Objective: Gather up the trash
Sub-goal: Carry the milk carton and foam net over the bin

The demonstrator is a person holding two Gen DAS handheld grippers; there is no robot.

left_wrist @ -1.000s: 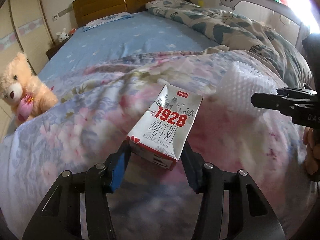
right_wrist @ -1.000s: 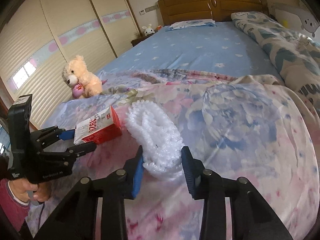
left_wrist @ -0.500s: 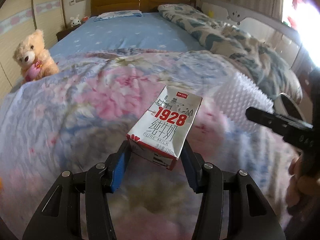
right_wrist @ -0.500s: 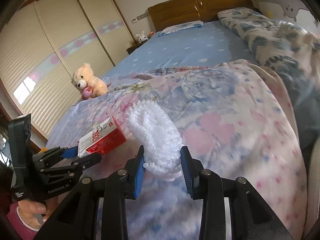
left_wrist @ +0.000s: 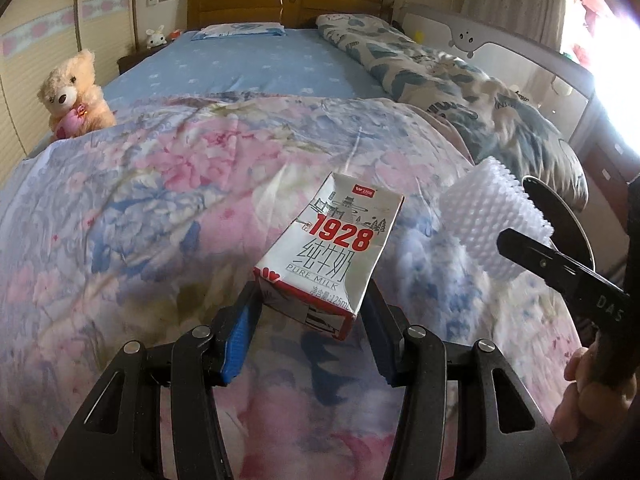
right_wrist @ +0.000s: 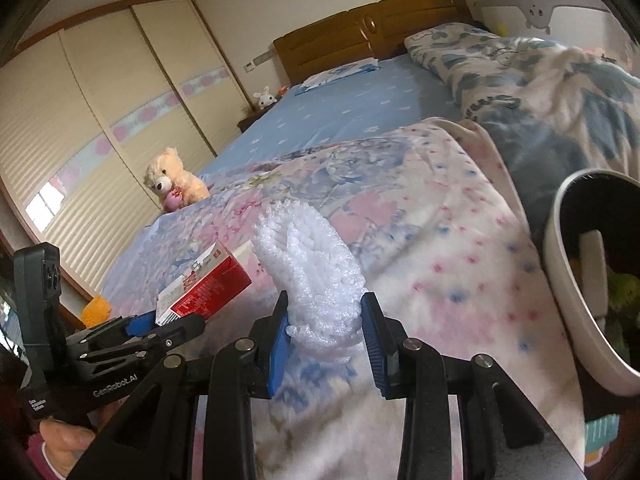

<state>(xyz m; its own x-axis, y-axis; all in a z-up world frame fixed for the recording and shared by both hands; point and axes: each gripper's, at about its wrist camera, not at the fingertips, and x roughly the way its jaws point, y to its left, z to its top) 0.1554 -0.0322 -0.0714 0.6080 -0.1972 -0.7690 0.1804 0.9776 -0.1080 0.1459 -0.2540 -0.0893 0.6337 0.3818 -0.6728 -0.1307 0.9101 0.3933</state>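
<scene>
My left gripper (left_wrist: 310, 332) is shut on a small white and red milk carton (left_wrist: 332, 256) marked 1928, held above the floral quilt. My right gripper (right_wrist: 326, 336) is shut on a white foam fruit net (right_wrist: 316, 268), also lifted off the bed. The net shows at the right of the left wrist view (left_wrist: 492, 228), and the carton at the left of the right wrist view (right_wrist: 208, 284). A white-rimmed trash bin (right_wrist: 568, 280) with dark inside stands at the right edge, close to the right gripper; its rim also shows in the left wrist view (left_wrist: 560, 212).
A floral quilt (left_wrist: 160, 220) covers the near half of the bed, with a blue sheet (left_wrist: 256, 68) and wooden headboard beyond. A teddy bear (left_wrist: 74, 94) sits at the left edge. A leaf-print duvet (left_wrist: 460, 76) lies along the right. Wardrobe doors (right_wrist: 100, 120) stand at left.
Both grippers have pulled back and swung right with their items still held. The trash bin has come into view at the right of the right wrist view.
</scene>
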